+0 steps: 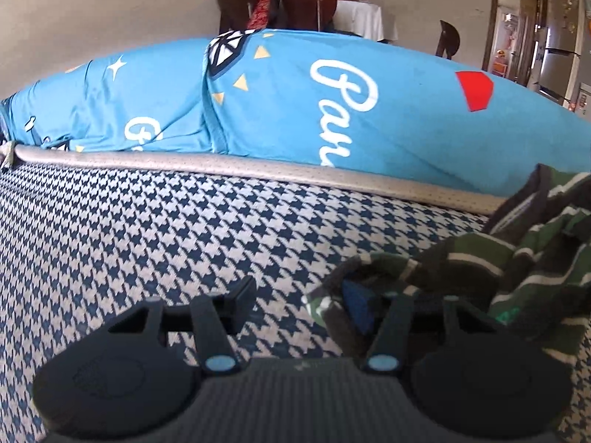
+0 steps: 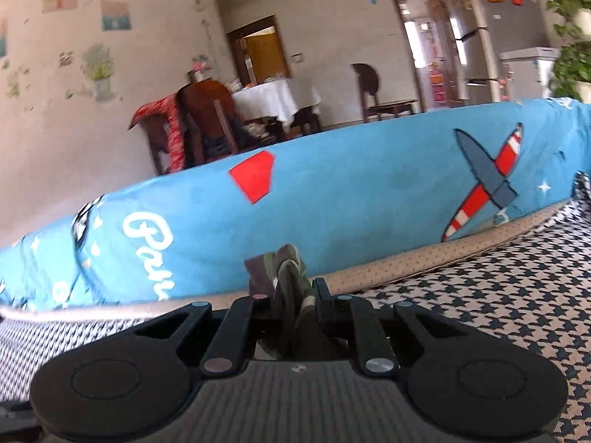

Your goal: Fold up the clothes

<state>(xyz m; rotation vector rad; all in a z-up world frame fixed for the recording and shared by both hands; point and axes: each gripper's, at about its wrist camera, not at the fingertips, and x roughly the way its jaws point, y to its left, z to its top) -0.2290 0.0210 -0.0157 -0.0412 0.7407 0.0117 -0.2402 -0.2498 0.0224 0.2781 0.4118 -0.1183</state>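
garment [image 1: 517, 258] lies crumpled, not folded; right tool [image 2: 293, 295] pinches its cloth, left tool [image 1: 301, 295] gapes wide beside it

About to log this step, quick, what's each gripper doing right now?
Left gripper: open, striped garment draped at one finger.
Right gripper: closed on the striped garment.

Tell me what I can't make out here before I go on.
- Striped garment: left wrist view, right edge cuts it off, so type and size are unknown.
- Right hand-held gripper: shut on cloth; its own body hides the rest.
- Left hand-held gripper: open; the garment covers one finger.
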